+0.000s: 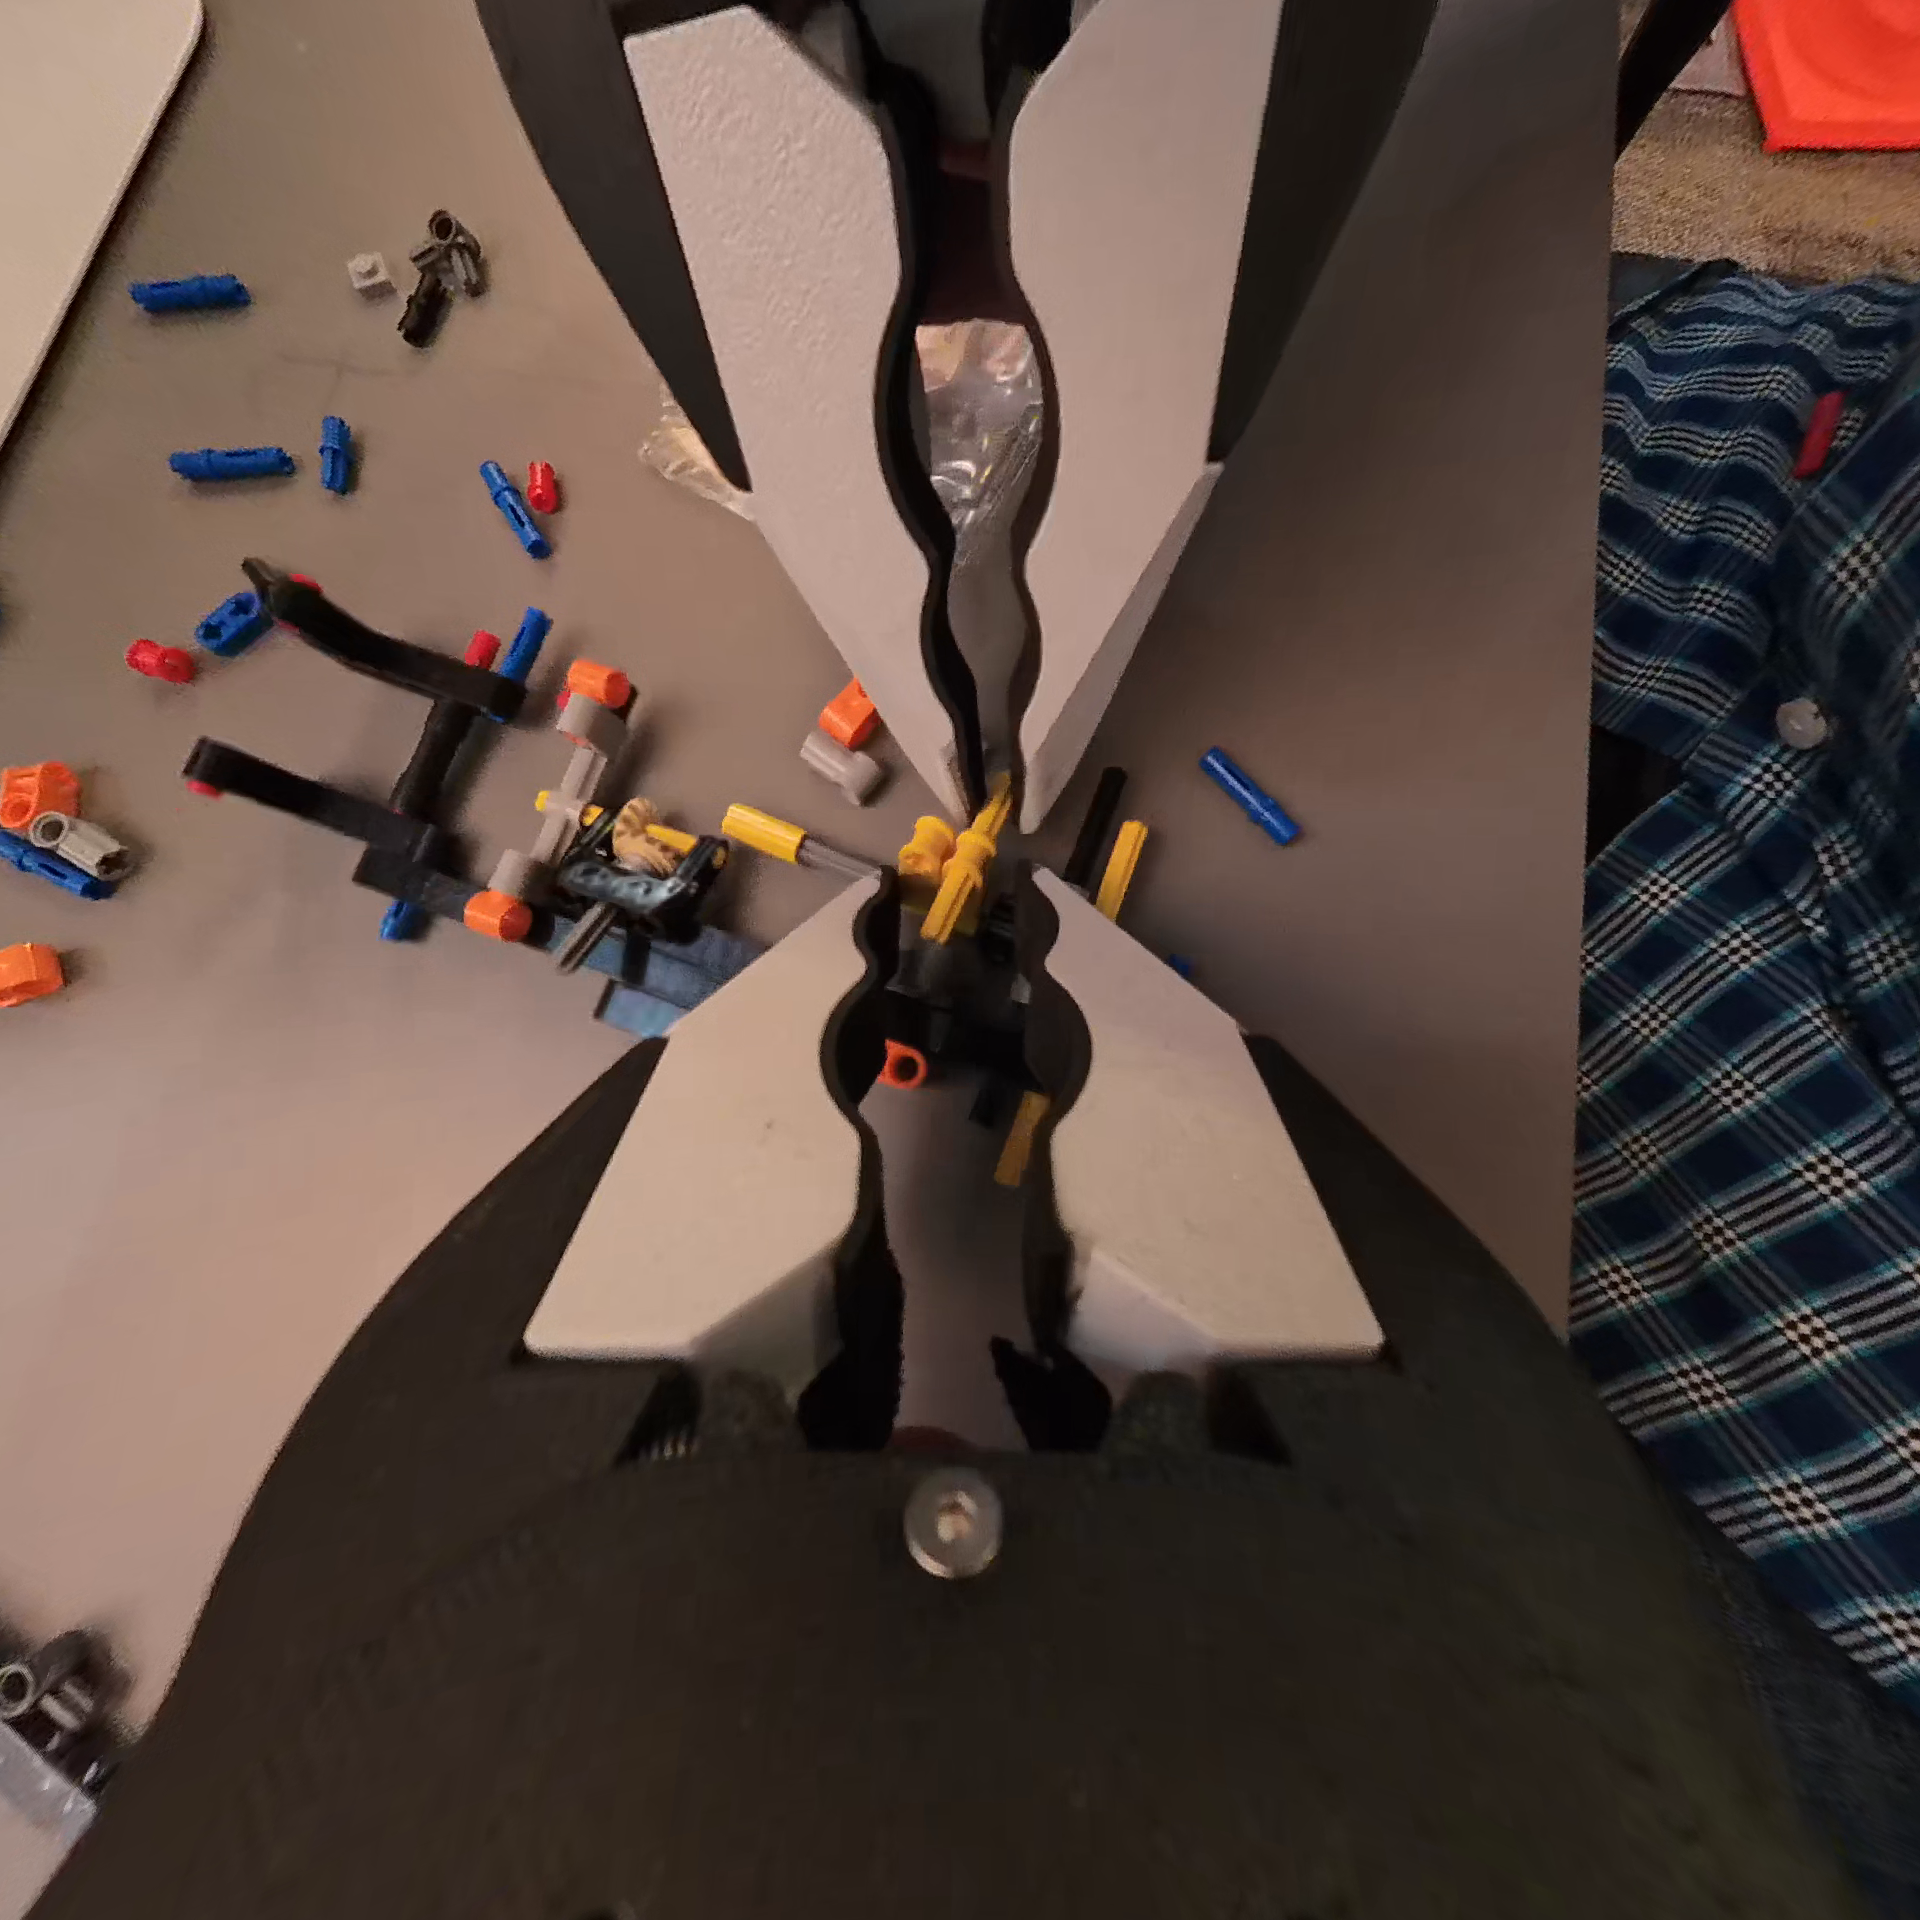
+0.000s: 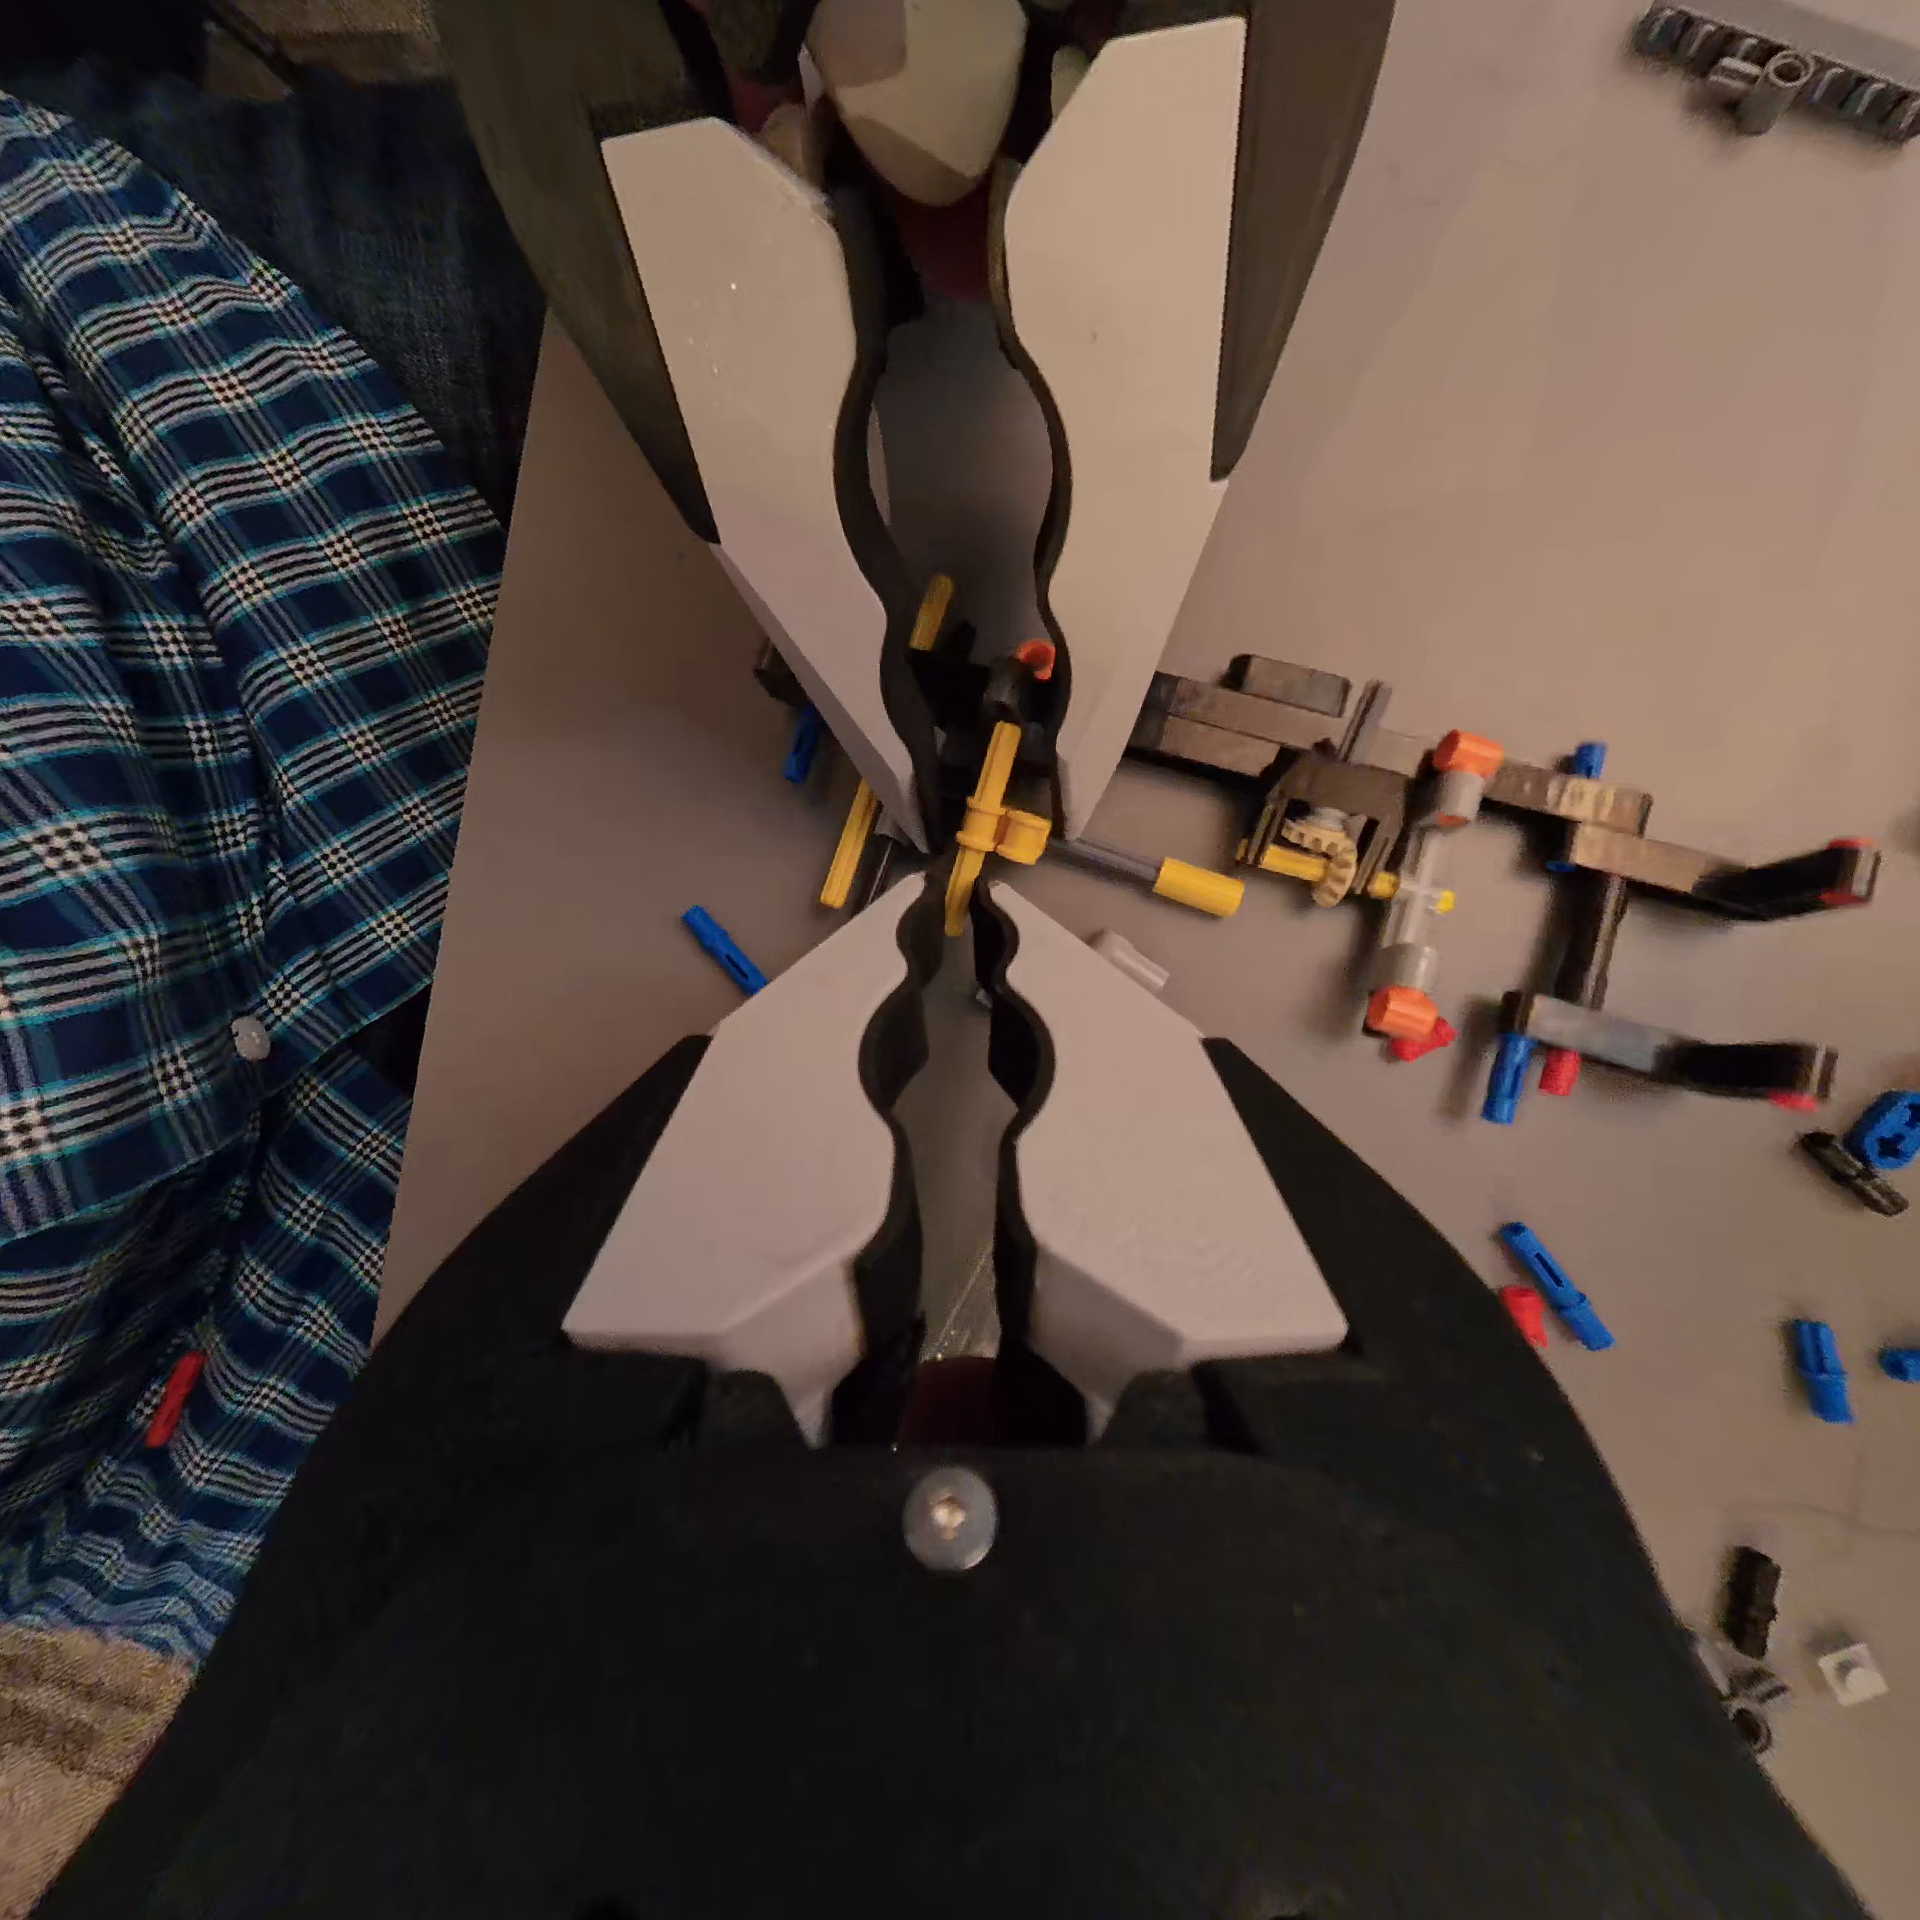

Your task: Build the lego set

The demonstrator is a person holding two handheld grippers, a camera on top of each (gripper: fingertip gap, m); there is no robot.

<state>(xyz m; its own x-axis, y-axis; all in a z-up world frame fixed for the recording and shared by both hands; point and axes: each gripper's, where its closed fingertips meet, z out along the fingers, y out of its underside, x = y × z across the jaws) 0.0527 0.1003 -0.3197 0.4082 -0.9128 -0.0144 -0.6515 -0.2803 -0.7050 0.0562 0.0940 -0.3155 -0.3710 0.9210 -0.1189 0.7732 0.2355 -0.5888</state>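
My left gripper (image 1: 956, 878) is shut on a small black sub-assembly (image 1: 951, 997) with an orange pin and yellow parts, held above the grey table (image 1: 1351, 623). My right gripper (image 2: 956, 885) faces it tip to tip and is shut on a yellow axle (image 2: 971, 831). The axle passes through a yellow connector (image 2: 1018, 831) at the sub-assembly's (image 2: 997, 691) end. In the left wrist view the right gripper (image 1: 987, 805) comes from the top with the axle (image 1: 966, 862). The larger black and blue frame build (image 1: 436, 769) lies on the table to the left, also seen in the right wrist view (image 2: 1600, 831).
Loose blue pins (image 1: 231, 462), red pins (image 1: 161, 660) and orange connectors (image 1: 40, 795) are scattered over the table. A yellow sleeve on a grey axle (image 2: 1200, 885) lies near the tips. A person's plaid shirt (image 1: 1766, 831) is at the table edge. A grey beam (image 2: 1766, 73) lies far off. Only a small space, under 4 cm, lies between the two pairs of fingers. The grey beam (image 2: 1766, 73) is about 20 centimetres from both grippers' fingertips. Seen from the left wrist view (image 1: 41, 1695) as well.
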